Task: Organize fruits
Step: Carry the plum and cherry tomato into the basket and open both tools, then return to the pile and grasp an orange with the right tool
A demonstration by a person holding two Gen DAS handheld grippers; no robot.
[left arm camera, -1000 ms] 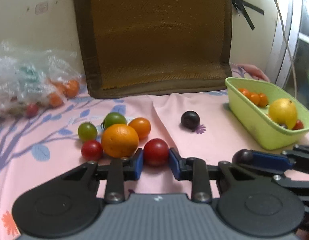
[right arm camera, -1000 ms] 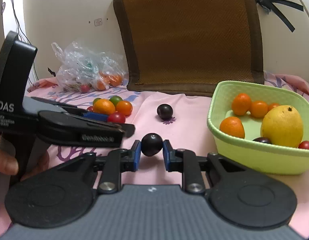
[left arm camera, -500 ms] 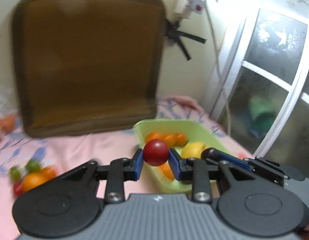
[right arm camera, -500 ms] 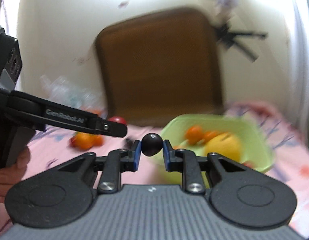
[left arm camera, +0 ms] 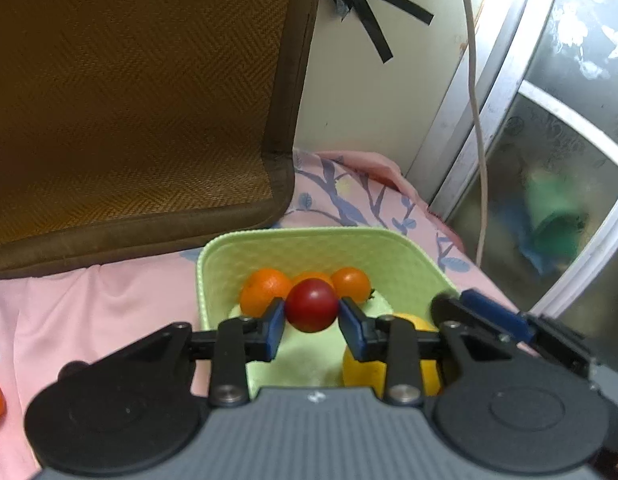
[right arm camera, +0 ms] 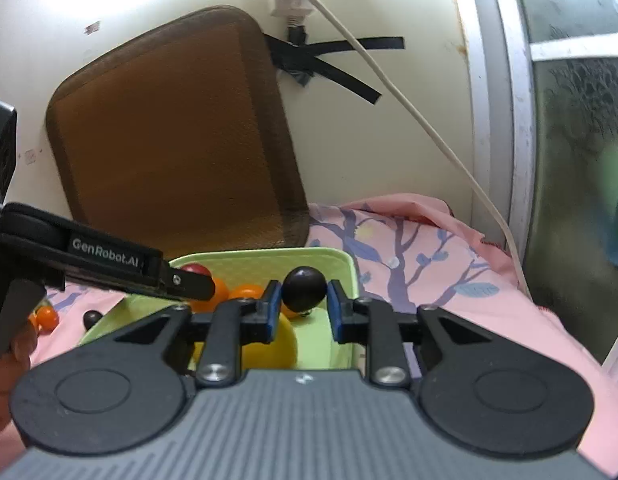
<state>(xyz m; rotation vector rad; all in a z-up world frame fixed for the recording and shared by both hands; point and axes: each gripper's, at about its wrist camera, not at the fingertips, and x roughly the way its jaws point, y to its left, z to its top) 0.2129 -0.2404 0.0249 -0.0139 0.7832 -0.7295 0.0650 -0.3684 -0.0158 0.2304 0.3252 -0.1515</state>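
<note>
My left gripper (left arm camera: 312, 318) is shut on a red tomato (left arm camera: 312, 309) and holds it over the light green basket (left arm camera: 309, 250). The basket holds small oranges (left arm camera: 266, 289) and a yellow lemon (left arm camera: 363, 372). My right gripper (right arm camera: 302, 306) is shut on a dark plum (right arm camera: 304, 289) and holds it above the same basket (right arm camera: 341, 272), over its right part. The left gripper's finger (right arm camera: 109, 260) with the red tomato (right arm camera: 195, 269) shows at the left of the right wrist view. The right gripper's blue pad (left arm camera: 489, 312) with the plum (left arm camera: 443, 307) shows at the right of the left wrist view.
A brown woven cushion (left arm camera: 141, 100) leans on the wall behind the basket. The pink patterned cloth (right arm camera: 429, 264) covers the surface. A loose orange (right arm camera: 47, 317) and a dark plum (right arm camera: 92, 317) lie left of the basket. A white cable (right arm camera: 409, 112) hangs by the window frame.
Both grippers have swung right and forward from the loose fruit pile to above the basket, each carrying its fruit. The basket is now directly under the fingers.
</note>
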